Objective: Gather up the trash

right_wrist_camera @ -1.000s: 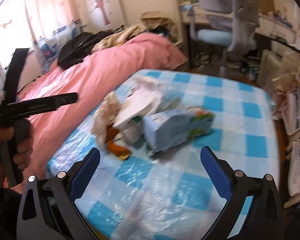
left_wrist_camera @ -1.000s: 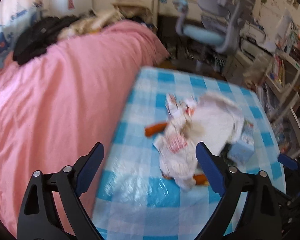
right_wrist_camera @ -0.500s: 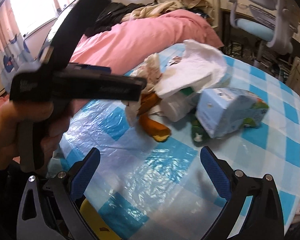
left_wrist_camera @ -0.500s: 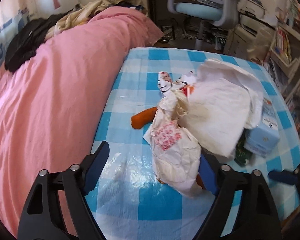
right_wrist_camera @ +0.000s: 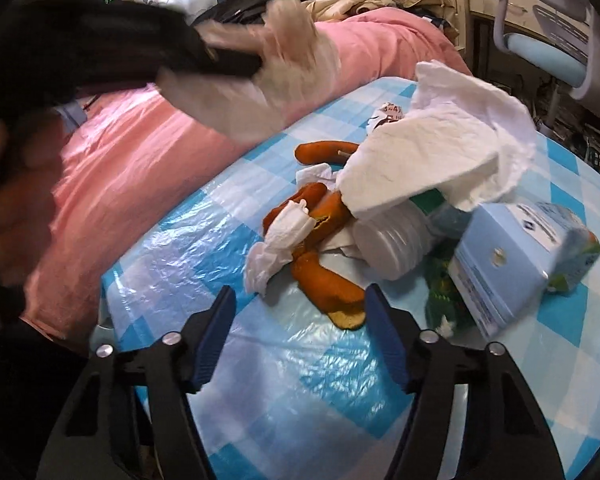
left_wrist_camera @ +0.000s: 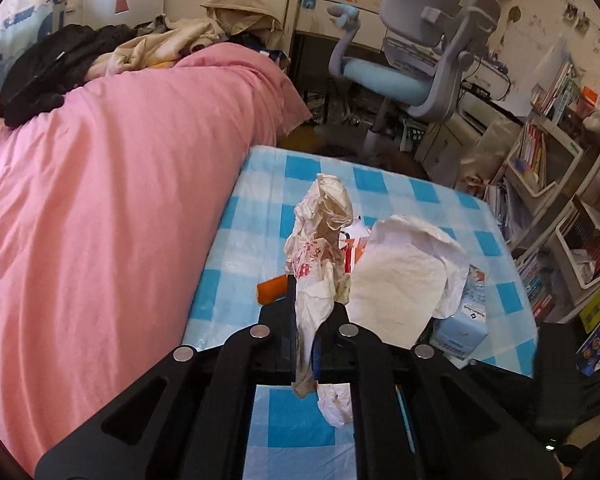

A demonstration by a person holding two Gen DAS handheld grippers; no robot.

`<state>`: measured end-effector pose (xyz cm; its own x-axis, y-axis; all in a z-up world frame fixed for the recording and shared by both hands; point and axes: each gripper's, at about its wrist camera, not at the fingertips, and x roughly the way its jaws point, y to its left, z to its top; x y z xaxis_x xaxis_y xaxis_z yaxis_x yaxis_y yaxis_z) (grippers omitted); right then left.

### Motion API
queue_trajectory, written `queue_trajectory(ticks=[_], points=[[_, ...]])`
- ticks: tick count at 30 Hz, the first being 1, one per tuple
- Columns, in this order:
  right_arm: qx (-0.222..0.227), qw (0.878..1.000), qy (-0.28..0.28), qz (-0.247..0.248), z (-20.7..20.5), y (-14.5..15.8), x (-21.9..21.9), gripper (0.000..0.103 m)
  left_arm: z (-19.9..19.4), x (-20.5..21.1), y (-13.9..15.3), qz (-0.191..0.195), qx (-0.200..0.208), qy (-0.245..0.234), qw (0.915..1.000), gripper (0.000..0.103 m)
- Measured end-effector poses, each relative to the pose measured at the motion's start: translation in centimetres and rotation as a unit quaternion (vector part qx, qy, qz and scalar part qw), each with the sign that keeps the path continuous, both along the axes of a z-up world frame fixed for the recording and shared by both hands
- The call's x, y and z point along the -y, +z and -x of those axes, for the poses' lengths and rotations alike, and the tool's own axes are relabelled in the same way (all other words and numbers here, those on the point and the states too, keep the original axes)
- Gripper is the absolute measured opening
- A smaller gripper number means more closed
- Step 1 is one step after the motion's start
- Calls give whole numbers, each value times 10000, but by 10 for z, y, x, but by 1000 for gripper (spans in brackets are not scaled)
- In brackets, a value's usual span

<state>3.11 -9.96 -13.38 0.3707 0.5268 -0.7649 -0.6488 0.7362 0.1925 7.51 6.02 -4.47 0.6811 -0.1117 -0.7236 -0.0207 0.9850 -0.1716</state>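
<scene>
My left gripper [left_wrist_camera: 305,320] is shut on a crumpled white wrapper with red print [left_wrist_camera: 320,248] and holds it upright above the blue checked table [left_wrist_camera: 400,196]. In the right wrist view the same wrapper [right_wrist_camera: 272,80] shows blurred at the upper left, lifted over the bed. My right gripper [right_wrist_camera: 300,340] is open and empty just in front of an orange peel [right_wrist_camera: 328,288]. On the table lie a big white tissue [right_wrist_camera: 436,152], a white plastic cup [right_wrist_camera: 388,244], a small tissue [right_wrist_camera: 284,240] and a blue carton [right_wrist_camera: 512,268].
A bed with a pink cover [left_wrist_camera: 100,184] runs along the table's left side. A grey and blue desk chair [left_wrist_camera: 416,60] stands behind the table. Shelves of books [left_wrist_camera: 552,160] fill the right side.
My left gripper has shut on the printed wrapper and lifted it off the pile. My right gripper has moved closer to the orange peel and its jaws have narrowed.
</scene>
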Motion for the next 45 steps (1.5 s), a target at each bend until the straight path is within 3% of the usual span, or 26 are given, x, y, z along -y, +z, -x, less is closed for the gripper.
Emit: queue_trajectory(ticks=[12, 14, 15, 22, 27, 33, 39, 42, 45], points=[[16, 9995, -1, 317, -23, -13, -9, 57, -2, -2, 5, 7, -6, -90, 10000, 5], [16, 9996, -17, 278, -23, -12, -7, 49, -2, -2, 6, 16, 5, -76, 10000, 5], [-22, 9997, -10, 230, -24, -12, -5, 38, -2, -3, 6, 11, 11, -74, 10000, 5], [-129, 9997, 96, 185, -13, -2, -1, 37, 2, -2, 9, 1, 47, -111, 9999, 5], [-251, 9994, 211, -106, 12, 13, 17, 37, 16, 6, 13, -150, 108, -302, 9994, 5], [-496, 9932, 958, -450, 79, 29, 22, 37, 52, 15, 2, -339, -13, -504, 9982, 5], [-930, 9799, 1763, -43, 159, 5, 4, 38, 116, 24, -17, -340, -238, -634, 9971, 5], [-939, 9798, 1763, 84, 171, 2, 0, 51, 146, 30, -27, -404, -377, -706, 9960, 5], [-861, 9848, 1505, 42, 172, 8, 8, 54, 173, 34, -37, -423, -505, -739, 9951, 5]])
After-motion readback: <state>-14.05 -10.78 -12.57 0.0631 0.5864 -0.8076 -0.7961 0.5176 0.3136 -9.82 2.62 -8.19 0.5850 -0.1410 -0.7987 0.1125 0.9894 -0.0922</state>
